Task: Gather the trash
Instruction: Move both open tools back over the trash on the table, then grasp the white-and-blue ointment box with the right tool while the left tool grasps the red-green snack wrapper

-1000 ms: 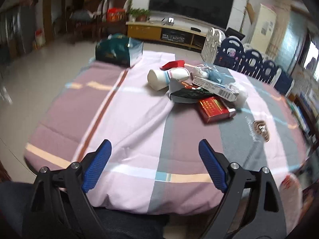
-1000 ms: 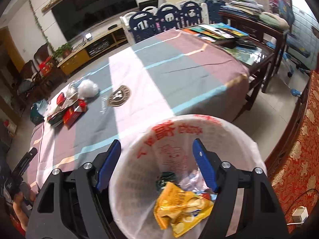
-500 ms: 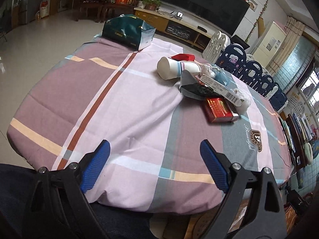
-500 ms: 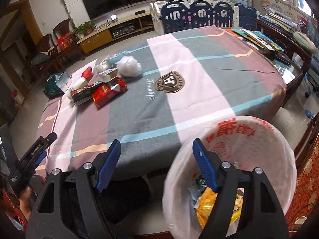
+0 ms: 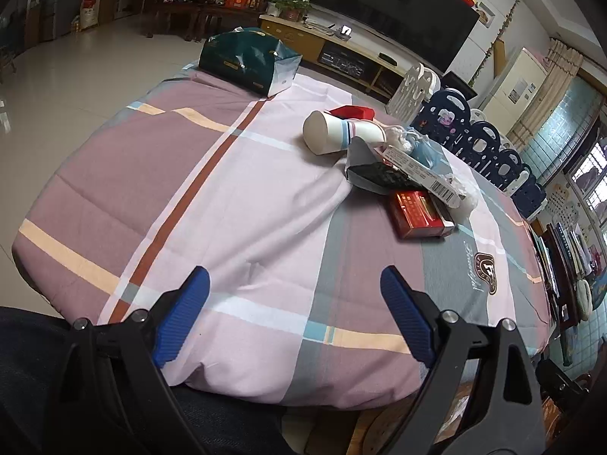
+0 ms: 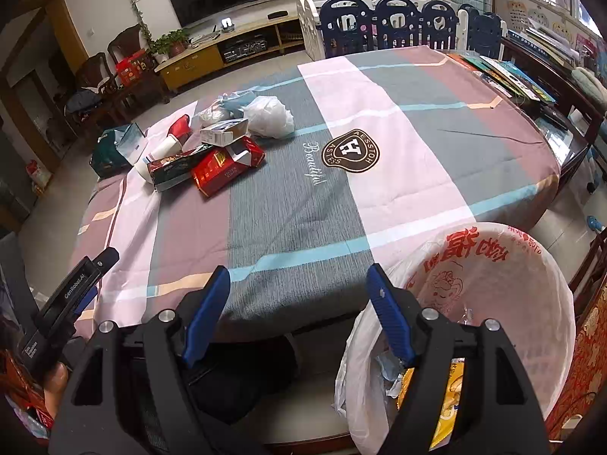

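Note:
A heap of trash lies on the clothed table (image 5: 235,204): a white paper cup (image 5: 328,134) on its side, a red carton (image 5: 419,214), a dark packet (image 5: 379,178), a white barcode box (image 5: 417,172) and crumpled plastic. In the right wrist view the same heap holds the red carton (image 6: 224,168), the cup (image 6: 161,151) and a white plastic wad (image 6: 267,115). My left gripper (image 5: 294,316) hangs open over the near table edge, empty. My right gripper (image 6: 297,314) is open and empty at the table edge, beside the lined waste bin (image 6: 493,265) with wrappers inside.
A green gift bag (image 5: 246,60) stands at the table's far end. Books (image 6: 504,72) lie on a side table at right. A blue and white baby fence (image 6: 398,19) stands behind. A hand (image 6: 55,377) holds the left gripper at lower left.
My right gripper has swung left from above the waste bin to the table edge, so the bin now sits at lower right. The left gripper's view rolled slightly; it stayed open.

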Tool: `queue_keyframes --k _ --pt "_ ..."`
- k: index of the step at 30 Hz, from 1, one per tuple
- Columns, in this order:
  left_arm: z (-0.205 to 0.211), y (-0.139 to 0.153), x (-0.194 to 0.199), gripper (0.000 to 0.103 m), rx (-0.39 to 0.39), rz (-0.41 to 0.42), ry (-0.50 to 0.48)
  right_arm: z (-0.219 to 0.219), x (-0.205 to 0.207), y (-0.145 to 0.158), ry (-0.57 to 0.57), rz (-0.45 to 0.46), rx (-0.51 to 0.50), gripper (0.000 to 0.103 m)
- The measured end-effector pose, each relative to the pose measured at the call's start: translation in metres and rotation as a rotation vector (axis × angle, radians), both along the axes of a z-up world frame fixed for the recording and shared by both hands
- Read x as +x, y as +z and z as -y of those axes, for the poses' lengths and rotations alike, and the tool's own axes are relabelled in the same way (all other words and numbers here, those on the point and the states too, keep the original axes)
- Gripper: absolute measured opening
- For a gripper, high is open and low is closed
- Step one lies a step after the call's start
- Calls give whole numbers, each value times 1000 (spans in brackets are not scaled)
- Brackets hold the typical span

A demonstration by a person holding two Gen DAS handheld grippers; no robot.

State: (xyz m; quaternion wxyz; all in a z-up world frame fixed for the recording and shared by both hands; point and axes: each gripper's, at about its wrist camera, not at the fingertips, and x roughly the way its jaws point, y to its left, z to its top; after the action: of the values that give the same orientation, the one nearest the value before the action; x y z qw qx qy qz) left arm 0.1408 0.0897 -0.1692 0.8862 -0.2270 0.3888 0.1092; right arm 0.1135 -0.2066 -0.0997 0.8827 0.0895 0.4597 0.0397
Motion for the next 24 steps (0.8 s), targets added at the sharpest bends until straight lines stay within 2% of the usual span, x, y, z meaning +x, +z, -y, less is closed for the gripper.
queue_keyframes --k 7,15,20,24 --pt "-1 -3 1 91 33 -47 42 -4 27 4 -3 24 40 73" --pt "-2 -4 0 91 26 -39 42 -64 130 9 136 115 5 73" --pt "0 -5 2 91 23 -38 33 -115 211 0 203 126 -186 73" --pt "2 -5 4 91 23 -39 26 -138 263 -27 284 31 -260 73"
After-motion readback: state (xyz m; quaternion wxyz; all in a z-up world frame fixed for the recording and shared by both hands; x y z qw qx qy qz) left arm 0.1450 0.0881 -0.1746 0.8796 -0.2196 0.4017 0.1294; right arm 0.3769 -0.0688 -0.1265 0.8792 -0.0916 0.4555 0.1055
